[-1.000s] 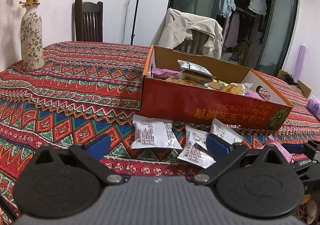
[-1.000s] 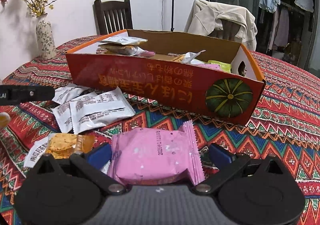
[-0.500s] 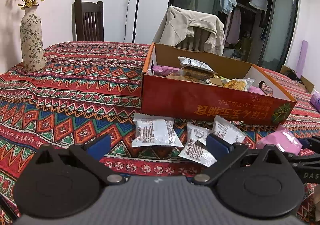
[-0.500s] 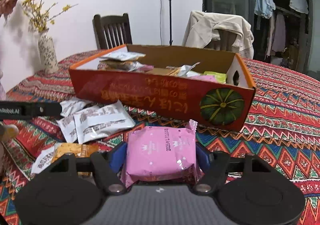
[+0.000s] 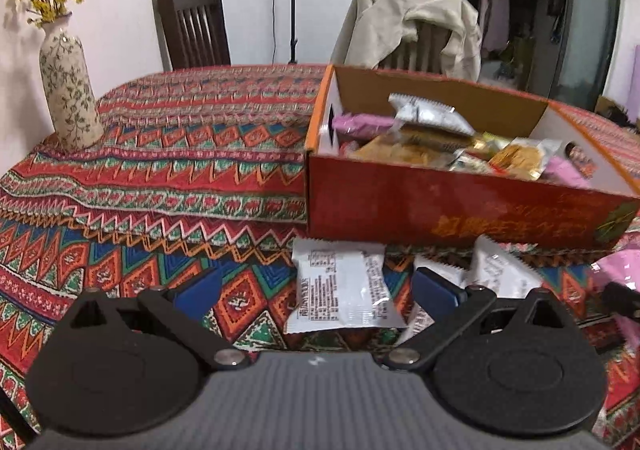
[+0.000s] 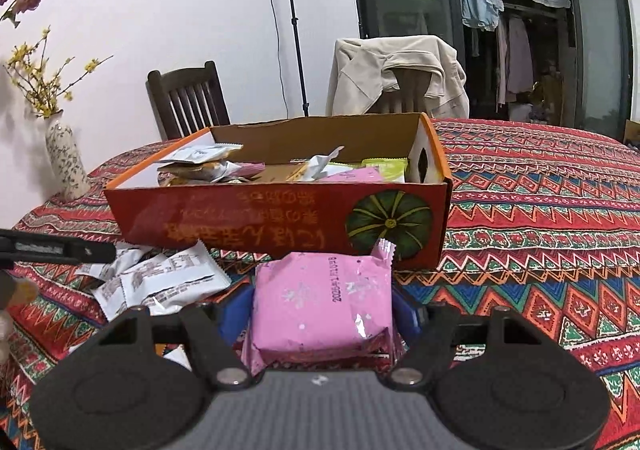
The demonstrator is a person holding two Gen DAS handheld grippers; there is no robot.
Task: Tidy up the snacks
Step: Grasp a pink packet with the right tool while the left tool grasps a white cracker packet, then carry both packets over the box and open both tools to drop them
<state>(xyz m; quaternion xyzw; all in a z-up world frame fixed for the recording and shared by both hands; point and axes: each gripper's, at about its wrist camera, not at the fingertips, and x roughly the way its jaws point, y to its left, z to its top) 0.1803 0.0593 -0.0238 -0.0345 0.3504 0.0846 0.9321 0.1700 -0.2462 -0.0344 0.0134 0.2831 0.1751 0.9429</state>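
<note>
Sitting clamped between the right claw's (image 6: 320, 314) pads, the pink snack packet (image 6: 322, 302).

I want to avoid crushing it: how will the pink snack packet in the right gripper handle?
The pink snack packet looks puffy and light, so it probably dents easily. Its glossy film may slip between the pads. Its crimped ends look floppy.

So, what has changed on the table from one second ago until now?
The right claw closed on the pink snack packet and lifted it off the tablecloth, toward the red box. The left claw stayed open over the white packets, which, like the box, did not move.
</note>
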